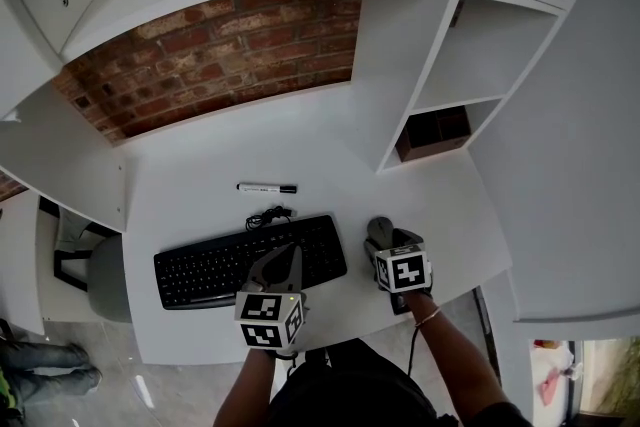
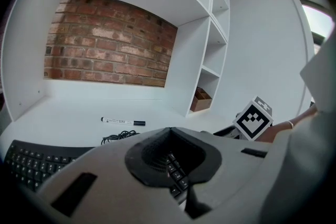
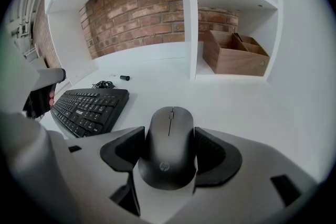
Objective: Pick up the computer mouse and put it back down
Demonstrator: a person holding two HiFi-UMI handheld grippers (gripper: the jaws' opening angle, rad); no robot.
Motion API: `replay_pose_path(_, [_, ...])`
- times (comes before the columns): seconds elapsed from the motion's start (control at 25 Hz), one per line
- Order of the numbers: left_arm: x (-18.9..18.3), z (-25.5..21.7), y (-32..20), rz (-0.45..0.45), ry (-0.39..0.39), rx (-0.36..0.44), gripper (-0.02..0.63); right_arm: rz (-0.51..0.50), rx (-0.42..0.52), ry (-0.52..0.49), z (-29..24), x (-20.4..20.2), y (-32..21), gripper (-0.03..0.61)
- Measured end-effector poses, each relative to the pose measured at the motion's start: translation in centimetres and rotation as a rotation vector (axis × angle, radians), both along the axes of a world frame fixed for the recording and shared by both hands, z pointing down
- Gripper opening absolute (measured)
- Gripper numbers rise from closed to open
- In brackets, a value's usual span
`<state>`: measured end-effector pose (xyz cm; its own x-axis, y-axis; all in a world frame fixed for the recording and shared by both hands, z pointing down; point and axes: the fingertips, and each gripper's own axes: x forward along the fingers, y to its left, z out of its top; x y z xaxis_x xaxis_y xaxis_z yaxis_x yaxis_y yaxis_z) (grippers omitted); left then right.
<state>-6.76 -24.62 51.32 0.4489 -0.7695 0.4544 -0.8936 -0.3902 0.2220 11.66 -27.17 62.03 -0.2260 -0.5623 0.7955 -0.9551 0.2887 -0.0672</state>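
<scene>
A dark grey computer mouse (image 3: 169, 147) lies lengthwise between the pads of my right gripper (image 3: 169, 162), which press on both of its sides. In the head view the mouse (image 1: 379, 230) pokes out ahead of the right gripper (image 1: 385, 245) on the white desk (image 1: 330, 150), right of the keyboard. Whether it rests on the desk or is lifted off it I cannot tell. My left gripper (image 1: 284, 261) hovers over the near right part of the black keyboard (image 1: 225, 263), its jaws closed together with nothing in them (image 2: 170, 157).
A black-capped marker (image 1: 266, 187) and a coiled black cable (image 1: 268, 214) lie behind the keyboard. A wooden box (image 3: 233, 52) sits in the low shelf compartment (image 1: 433, 133) at the right. Brick wall behind; white shelving on both sides and above.
</scene>
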Motion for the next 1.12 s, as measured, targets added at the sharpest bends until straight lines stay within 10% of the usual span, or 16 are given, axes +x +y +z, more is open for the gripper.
replay_pose_path(0.48, [-0.4, -0.4, 0.3, -0.012, 0.011, 0.013, 0.009, 0.063, 0.038, -0.134, -2.1, -0.1, 1.1, 0.287])
replay_pose_path(1.12, [-0.6, -2.0, 2.2, -0.003, 0.012, 0.058, 0.009, 0.149, 0.064, -0.820, -12.2, -3.4, 4.7, 0.287])
